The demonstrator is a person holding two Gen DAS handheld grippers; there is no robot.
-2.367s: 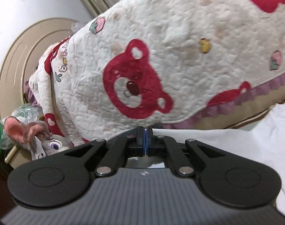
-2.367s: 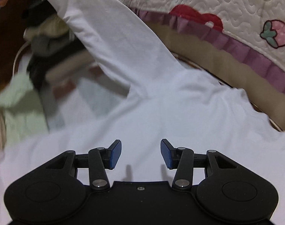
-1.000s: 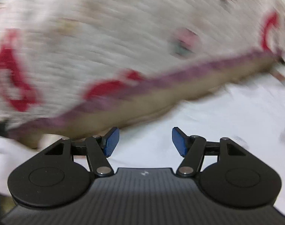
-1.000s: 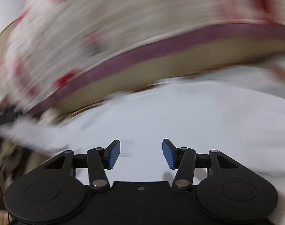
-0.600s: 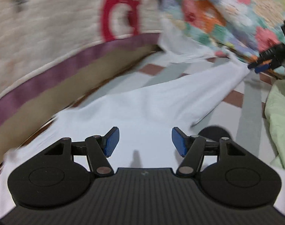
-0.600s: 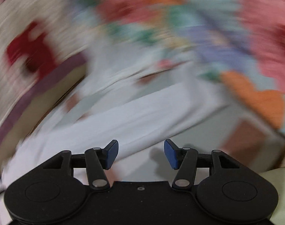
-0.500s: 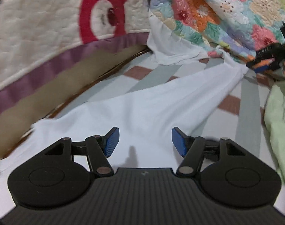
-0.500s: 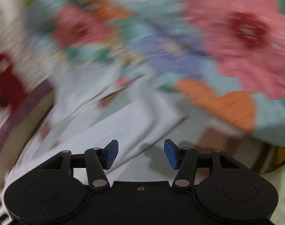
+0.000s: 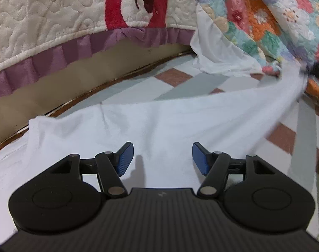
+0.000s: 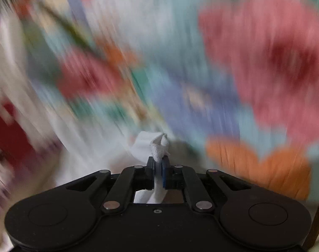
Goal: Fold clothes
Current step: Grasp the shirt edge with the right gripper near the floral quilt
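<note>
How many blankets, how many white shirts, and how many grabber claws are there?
Blankets: 2 – bear quilt, flower quilt
White shirts: 1 – white shirt
Grabber claws: 2 – left gripper open, right gripper pinching the shirt
Total: 5

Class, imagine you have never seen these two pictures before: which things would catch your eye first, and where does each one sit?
First, the red bear face on the cream quilt at the top of the left wrist view, beside the flowered quilt at upper right. Below them the white garment lies spread under the open left gripper. In the blurred right wrist view, the right gripper has its jaws shut on a bunched tip of that garment.
</note>
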